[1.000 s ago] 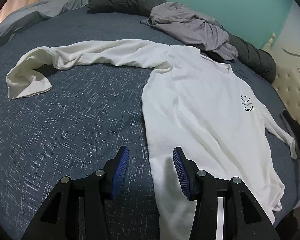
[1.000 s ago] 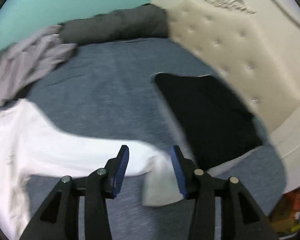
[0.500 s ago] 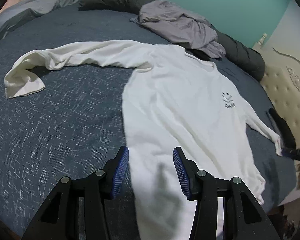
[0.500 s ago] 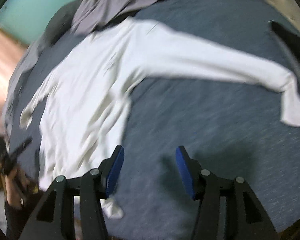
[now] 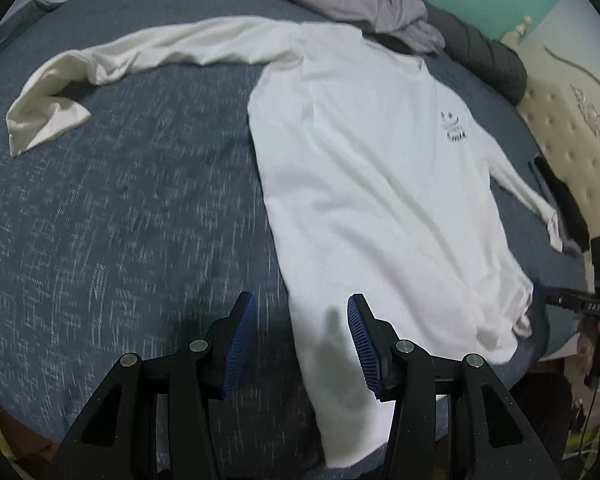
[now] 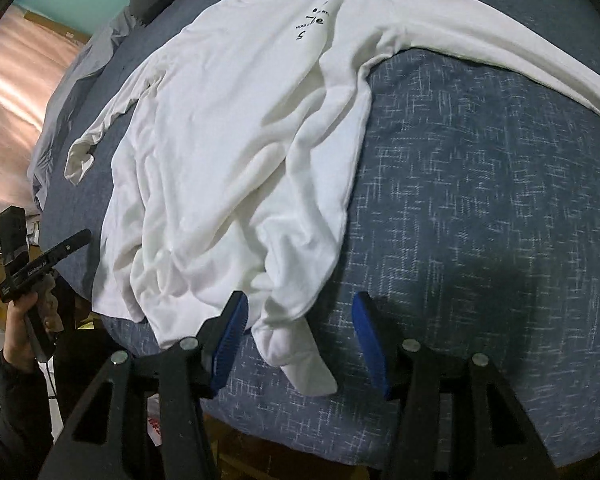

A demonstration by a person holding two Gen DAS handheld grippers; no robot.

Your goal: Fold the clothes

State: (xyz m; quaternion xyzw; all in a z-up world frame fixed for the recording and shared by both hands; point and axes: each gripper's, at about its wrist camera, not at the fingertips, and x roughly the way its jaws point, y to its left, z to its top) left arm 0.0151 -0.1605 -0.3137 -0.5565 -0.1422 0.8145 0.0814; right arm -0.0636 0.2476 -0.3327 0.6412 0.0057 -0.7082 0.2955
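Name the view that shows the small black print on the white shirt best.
Right wrist view: the print is sharp, though upside down, on the white shirt. The left wrist view shows it upright but motion-blurred.

A white long-sleeved shirt (image 6: 236, 152) lies spread, front up, on a bed with a blue patterned cover (image 6: 480, 200). The right hand-held gripper (image 6: 300, 340) hovers with blue pads apart over the shirt's rumpled bottom corner. At the left edge, a hand (image 6: 18, 320) holds the other gripper.
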